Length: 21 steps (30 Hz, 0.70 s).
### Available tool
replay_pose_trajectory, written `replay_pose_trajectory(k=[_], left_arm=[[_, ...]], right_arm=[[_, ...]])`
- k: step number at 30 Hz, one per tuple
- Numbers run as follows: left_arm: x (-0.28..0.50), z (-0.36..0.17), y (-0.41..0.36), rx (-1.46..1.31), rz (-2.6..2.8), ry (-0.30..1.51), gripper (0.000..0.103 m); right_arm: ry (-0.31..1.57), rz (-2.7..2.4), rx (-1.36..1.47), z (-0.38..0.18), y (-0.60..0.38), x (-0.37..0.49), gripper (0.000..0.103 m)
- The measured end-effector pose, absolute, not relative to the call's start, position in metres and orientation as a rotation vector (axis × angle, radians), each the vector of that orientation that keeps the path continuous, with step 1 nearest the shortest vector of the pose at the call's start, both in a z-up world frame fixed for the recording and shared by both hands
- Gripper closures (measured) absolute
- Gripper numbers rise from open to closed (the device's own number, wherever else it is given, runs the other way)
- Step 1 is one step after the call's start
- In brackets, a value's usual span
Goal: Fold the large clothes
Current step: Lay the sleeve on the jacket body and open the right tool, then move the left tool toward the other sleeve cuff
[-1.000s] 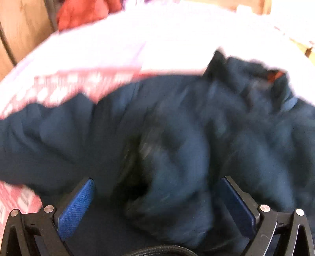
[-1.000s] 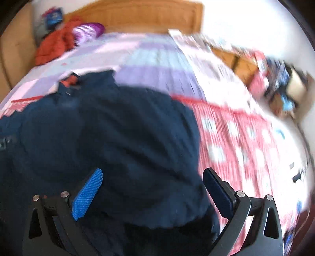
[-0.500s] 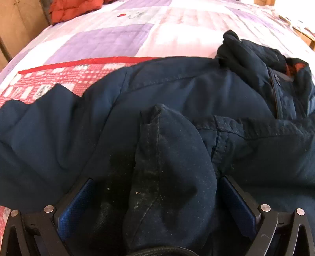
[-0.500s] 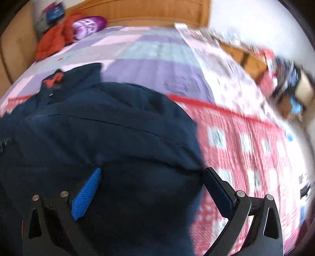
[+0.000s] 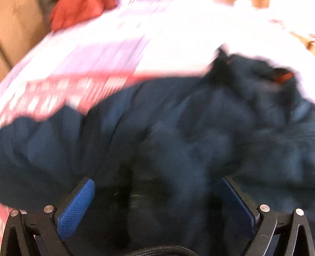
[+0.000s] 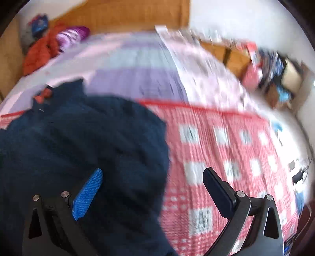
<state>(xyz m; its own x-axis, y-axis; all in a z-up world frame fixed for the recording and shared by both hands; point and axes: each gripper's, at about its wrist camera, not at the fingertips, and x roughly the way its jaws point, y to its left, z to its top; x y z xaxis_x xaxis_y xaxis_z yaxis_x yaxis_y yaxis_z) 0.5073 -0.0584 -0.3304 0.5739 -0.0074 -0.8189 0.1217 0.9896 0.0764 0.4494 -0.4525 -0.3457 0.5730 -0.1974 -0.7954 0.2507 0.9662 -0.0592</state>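
A large dark navy jacket (image 5: 177,126) with an orange lining at the collar (image 5: 283,77) lies rumpled on a bed. In the left wrist view my left gripper (image 5: 155,189) is wide open, and a bunched fold of the jacket lies between its blue pads (image 5: 78,204). In the right wrist view the jacket (image 6: 78,141) fills the lower left. My right gripper (image 6: 152,181) is wide open over the jacket's right edge, and nothing is clamped in it. Both views are blurred by motion.
The bed has a red and white checked quilt (image 6: 226,153) and a lilac patchwork cover (image 6: 137,78). A red garment (image 6: 41,53) and a purple striped bundle (image 6: 72,35) lie by the wooden headboard (image 6: 137,15). Cluttered furniture (image 6: 275,67) stands to the right.
Both grippers stay open. Both views have pulled back and up from the jacket, and more of the checked quilt now shows beside the right gripper. The frames have turned blurry.
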Motion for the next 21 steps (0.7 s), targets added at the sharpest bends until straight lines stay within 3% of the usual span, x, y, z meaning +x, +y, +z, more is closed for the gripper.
replay_pose_trajectory(k=[4, 9, 13, 21], left_arm=[[0.511, -0.339, -0.074, 0.236, -0.072, 0.954, 0.0], [0.531, -0.369, -0.021, 0.006, -0.038, 1.1, 0.0], [0.514, -0.346, -0.029, 0.083, -0.039, 1.012, 0.0], [0.48, -0.34, -0.084, 0.223, -0.146, 0.961, 0.0]], right_arm=[[0.925, -0.187, 0.023, -0.34, -0.423, 0.473, 0.0], [1.05, -0.214, 0.06, -0.378, -0.439, 0.485, 0.0], [1.019, -0.313, 0.142, -0.364, -0.463, 0.466, 0.0], [0.922, -0.027, -0.075, -0.343, -0.333, 0.459, 0.0]])
